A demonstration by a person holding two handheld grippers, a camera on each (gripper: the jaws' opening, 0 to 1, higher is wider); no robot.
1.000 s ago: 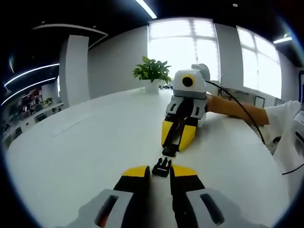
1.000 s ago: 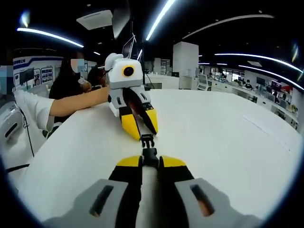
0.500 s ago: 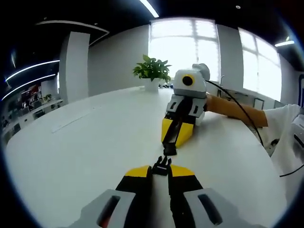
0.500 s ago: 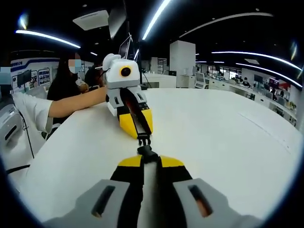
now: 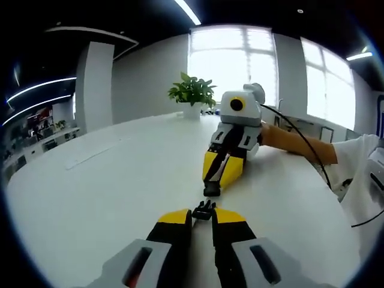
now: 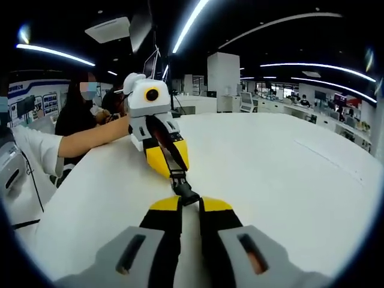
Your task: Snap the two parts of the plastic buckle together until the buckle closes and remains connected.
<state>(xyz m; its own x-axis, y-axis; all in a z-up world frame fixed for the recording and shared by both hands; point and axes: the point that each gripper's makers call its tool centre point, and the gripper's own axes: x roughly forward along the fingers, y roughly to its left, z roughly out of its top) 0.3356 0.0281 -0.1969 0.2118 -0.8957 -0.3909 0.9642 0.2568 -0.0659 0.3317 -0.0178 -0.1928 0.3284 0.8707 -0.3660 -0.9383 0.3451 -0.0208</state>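
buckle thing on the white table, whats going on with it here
A person holds a gripper in each hand, and each gripper pinches one half of a black plastic buckle above the white table. The left gripper holds the pronged half; the right gripper holds the socket half. The two grippers face each other tip to tip. In the left gripper view a small gap shows between the halves, so the buckle is not yet snapped shut.

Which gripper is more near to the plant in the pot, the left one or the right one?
Right. In the left gripper view, the right gripper reaches in from the far side of the table, where the plant stands; the left gripper sits at the near edge.
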